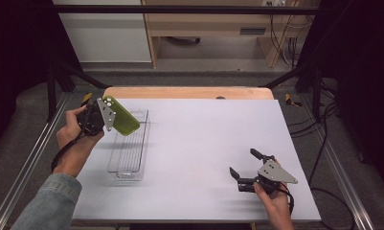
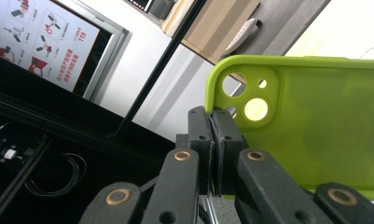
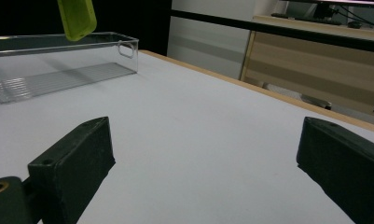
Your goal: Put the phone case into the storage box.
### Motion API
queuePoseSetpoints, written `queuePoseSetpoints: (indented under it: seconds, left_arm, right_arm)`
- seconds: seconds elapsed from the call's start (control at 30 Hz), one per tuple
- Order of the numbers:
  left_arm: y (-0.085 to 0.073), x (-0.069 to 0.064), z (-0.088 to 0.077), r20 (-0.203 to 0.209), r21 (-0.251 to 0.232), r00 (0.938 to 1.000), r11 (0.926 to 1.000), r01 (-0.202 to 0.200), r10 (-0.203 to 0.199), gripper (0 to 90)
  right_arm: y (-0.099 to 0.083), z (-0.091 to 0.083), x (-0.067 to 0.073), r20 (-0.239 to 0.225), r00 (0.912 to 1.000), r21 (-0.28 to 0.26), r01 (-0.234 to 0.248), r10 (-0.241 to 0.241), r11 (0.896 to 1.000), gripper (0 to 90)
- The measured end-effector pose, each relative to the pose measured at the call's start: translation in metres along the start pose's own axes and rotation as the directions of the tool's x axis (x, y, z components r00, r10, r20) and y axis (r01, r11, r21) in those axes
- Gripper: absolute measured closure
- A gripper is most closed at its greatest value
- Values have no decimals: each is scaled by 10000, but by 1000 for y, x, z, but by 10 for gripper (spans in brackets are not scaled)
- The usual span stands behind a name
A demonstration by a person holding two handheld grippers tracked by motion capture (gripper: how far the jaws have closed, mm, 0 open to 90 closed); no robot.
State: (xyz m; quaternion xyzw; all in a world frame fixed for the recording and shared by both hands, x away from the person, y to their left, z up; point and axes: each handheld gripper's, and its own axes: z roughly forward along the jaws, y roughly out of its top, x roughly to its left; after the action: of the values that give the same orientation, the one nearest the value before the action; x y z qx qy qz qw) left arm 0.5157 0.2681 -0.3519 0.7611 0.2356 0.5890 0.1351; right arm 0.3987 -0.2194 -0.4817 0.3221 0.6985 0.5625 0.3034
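Table (image 1: 194, 158) with a white top carries the work; a strip of wood shows along its far edge. Clear plastic bin (image 1: 130, 143), long and narrow, stands on the left half of the table, lengthwise from near to far, close to the left edge; ribbed floor, handle cut-out in the far end wall, nothing lying inside as far as the high view and the right gripper view show. Left gripper (image 1: 108, 116) is held in the air over the far left corner of the bin, in the person's left hand (image 1: 73, 136); its jaws are closed tight on one edge of a lime-green phone case (image 1: 120, 115), pinching the rim next to the camera cut-outs. Left gripper view confirms: the two black pads are pressed together with the case wall between them, and the case (image 2: 315, 126) extends away to the right of that frame, its inner side towards the camera. Case is off the table, tilted, its lower end hanging above the far part of the bin (image 3: 58, 65) without touching it, as the right gripper view shows (image 3: 76, 17). Right gripper (image 1: 244, 168) rests low at the near right of the table, held in the right hand (image 1: 275, 201), well apart from the bin; its jaws stand wide apart with nothing between them, only bare table top (image 3: 203, 140).
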Motion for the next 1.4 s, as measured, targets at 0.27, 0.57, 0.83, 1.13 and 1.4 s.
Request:
queuePoseSetpoints:
  seconds: [0.27,0.57,0.83,1.13,1.4]
  left_arm:
    - [2,-3,3,-99,12,9987,9988,-495,495,879]
    - [8,-7,1,-119,-15,9963,9963,-854,853,878]
    - [7,-10,4,-153,11,9933,9935,-1142,1142,878]
    - [9,-22,16,-106,-23,9866,9867,-1628,1628,878]
    - [15,-36,34,-21,-111,9744,9743,-2250,2249,878]
  right_arm:
    - [0,-1,-1,26,10000,-40,-29,29,10000,41]
    - [0,-1,0,-13,10000,-70,45,-46,10000,41]
    - [1,-1,2,-28,9999,-88,166,-166,9998,41]
    - [0,-1,2,-45,9998,-63,170,-170,9998,41]
    - [0,0,2,-20,9998,-10,196,-196,9998,41]
